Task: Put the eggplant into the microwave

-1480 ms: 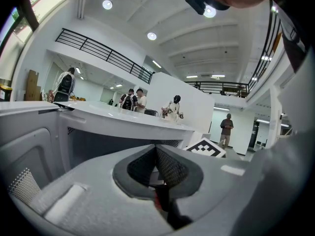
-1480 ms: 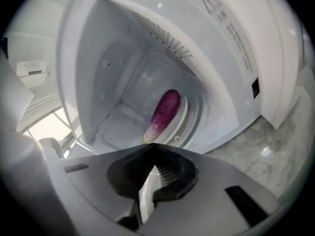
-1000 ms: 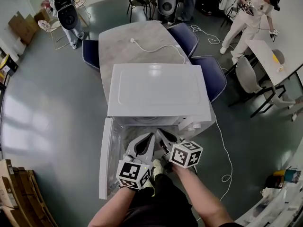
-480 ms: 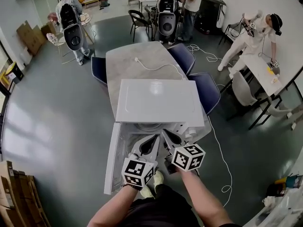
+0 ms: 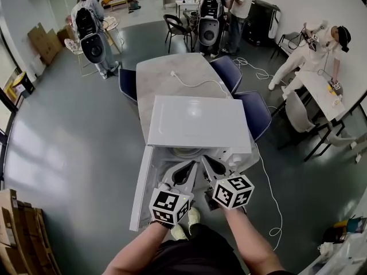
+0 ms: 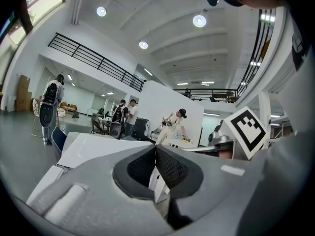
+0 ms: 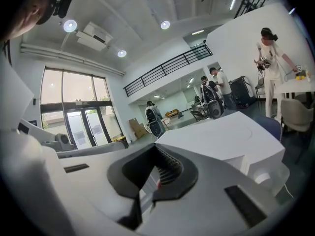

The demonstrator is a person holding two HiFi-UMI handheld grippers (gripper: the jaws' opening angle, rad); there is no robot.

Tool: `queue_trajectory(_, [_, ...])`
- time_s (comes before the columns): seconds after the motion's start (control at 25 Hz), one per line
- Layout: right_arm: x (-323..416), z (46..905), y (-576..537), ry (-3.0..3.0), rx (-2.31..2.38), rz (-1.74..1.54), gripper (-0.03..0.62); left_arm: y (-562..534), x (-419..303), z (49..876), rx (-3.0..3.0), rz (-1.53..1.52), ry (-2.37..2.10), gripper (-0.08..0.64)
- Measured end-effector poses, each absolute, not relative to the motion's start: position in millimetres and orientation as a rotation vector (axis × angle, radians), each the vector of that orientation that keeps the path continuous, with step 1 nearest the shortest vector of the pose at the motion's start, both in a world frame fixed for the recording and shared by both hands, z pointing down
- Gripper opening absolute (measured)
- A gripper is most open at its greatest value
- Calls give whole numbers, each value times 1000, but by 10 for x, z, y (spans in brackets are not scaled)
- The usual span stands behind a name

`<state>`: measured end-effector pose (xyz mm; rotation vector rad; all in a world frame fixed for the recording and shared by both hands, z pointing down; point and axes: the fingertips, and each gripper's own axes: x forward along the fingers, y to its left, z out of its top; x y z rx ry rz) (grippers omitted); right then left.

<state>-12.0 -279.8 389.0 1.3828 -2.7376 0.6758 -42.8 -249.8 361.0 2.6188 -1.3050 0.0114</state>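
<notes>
On the worktop [image 5: 157, 85], only the head view looks into the open microwave [image 5: 198, 122], a pale turntable rim [image 5: 182, 152] inside. Gripper views show left tongs [image 6: 155, 149] and right tongs [image 7: 156, 150] pressed together.

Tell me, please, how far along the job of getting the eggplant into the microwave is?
Done: the microwave has its door swung open to the left. In hand: nothing; the left gripper and the right gripper sit in front of the opening, jaws together and empty. The eggplant shows in no view, so I cannot tell whether it is already inside. Left: confirm that, then probably close the door.
</notes>
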Motion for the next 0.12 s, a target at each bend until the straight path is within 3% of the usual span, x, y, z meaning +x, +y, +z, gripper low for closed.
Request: queue_trajectory(0.12, [-163,3867,-2795,-2736,1388,647,0,-2499,-486,3586,2621,7,-1317,9])
